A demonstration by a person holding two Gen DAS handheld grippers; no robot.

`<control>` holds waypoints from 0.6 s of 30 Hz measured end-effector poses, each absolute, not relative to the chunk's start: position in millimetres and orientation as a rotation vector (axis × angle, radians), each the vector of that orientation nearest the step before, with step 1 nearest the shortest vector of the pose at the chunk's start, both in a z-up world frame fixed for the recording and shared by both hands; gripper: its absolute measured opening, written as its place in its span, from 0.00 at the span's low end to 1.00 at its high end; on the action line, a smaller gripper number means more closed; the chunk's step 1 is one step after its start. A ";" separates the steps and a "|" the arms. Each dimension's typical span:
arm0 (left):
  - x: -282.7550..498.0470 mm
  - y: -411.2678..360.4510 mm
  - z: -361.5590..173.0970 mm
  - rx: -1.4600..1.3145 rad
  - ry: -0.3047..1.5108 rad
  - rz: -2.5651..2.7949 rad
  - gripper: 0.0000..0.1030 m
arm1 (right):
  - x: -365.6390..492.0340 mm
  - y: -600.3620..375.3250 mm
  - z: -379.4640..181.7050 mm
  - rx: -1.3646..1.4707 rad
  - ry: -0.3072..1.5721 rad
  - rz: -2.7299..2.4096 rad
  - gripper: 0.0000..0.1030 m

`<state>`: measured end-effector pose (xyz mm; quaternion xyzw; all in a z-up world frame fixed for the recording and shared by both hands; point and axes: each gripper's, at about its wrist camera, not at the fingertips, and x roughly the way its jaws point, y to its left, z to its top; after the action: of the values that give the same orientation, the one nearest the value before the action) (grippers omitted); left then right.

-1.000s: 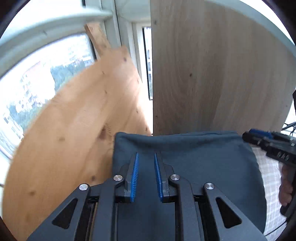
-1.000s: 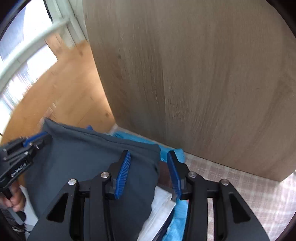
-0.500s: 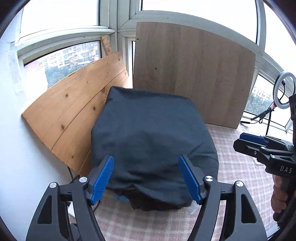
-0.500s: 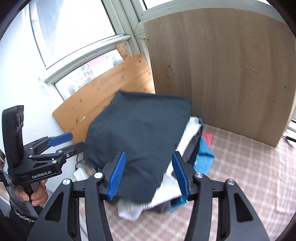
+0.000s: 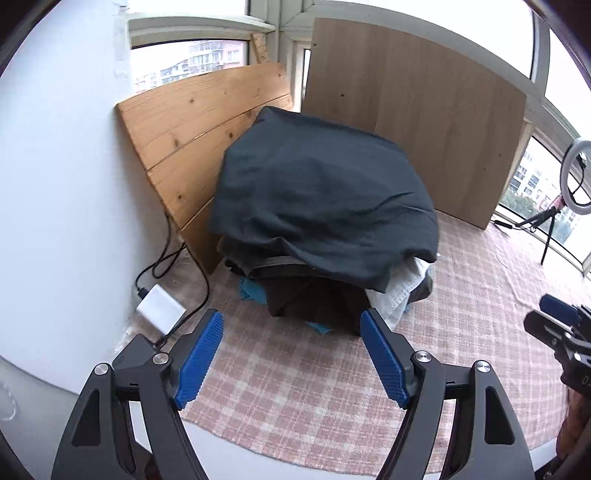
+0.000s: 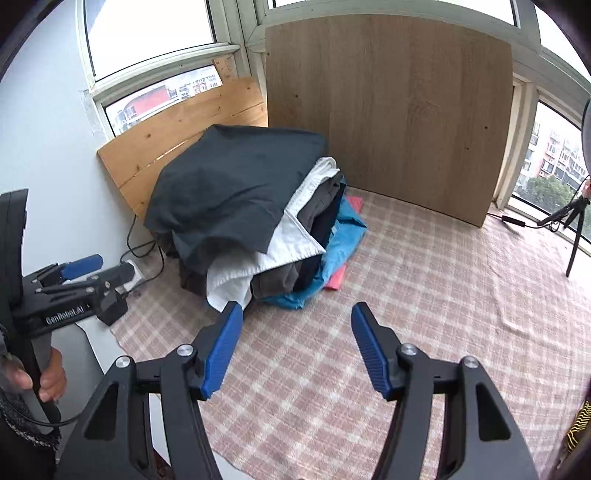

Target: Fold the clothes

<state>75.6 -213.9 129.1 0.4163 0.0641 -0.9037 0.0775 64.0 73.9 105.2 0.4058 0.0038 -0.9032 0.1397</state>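
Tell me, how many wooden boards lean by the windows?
2. A pale pine board leans left, behind the clothes pile. A bigger, darker board stands to its right, in the corner. More may hide behind them.

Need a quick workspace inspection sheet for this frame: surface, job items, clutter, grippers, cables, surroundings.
Surface: pink checked cloth, bare in front.
Job's things: dark folded garment tops the clothes pile of white, grey, blue and pink pieces.
Clutter: nothing seen.
Grippers: left gripper and right gripper jaws opening, nothing between them.
Cables: black cables into white power adapter.
Surroundings: two wooden boards, windows, ring light.
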 end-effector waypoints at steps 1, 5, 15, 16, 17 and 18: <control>80.3 -216.8 127.8 1.239 0.198 -2.680 0.73 | 70.0 76.6 102.7 1.175 0.008 -2.615 0.60; 99.5 -222.4 125.5 1.218 0.204 -2.645 0.73 | 88.6 84.0 95.1 1.182 -0.062 -2.615 0.60; 139.9 -217.0 130.0 1.185 0.234 -2.649 0.73 | 106.8 80.1 90.8 1.193 -0.028 -2.608 0.60; 141.2 -217.1 130.2 1.185 0.242 -2.650 0.73 | 107.3 80.4 90.9 1.195 -0.026 -2.606 0.60; 142.1 -217.5 130.2 1.186 0.249 -2.649 0.73 | 107.2 80.8 90.3 1.204 -0.025 -2.607 0.60; 143.2 -217.7 130.4 1.184 0.257 -2.647 0.73 | 106.9 81.3 89.5 1.215 -0.025 -2.608 0.60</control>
<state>143.2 -217.7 130.4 0.4040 0.0878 -0.9032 0.1149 106.8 81.3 89.5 0.4185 -0.0088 -0.8986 0.1316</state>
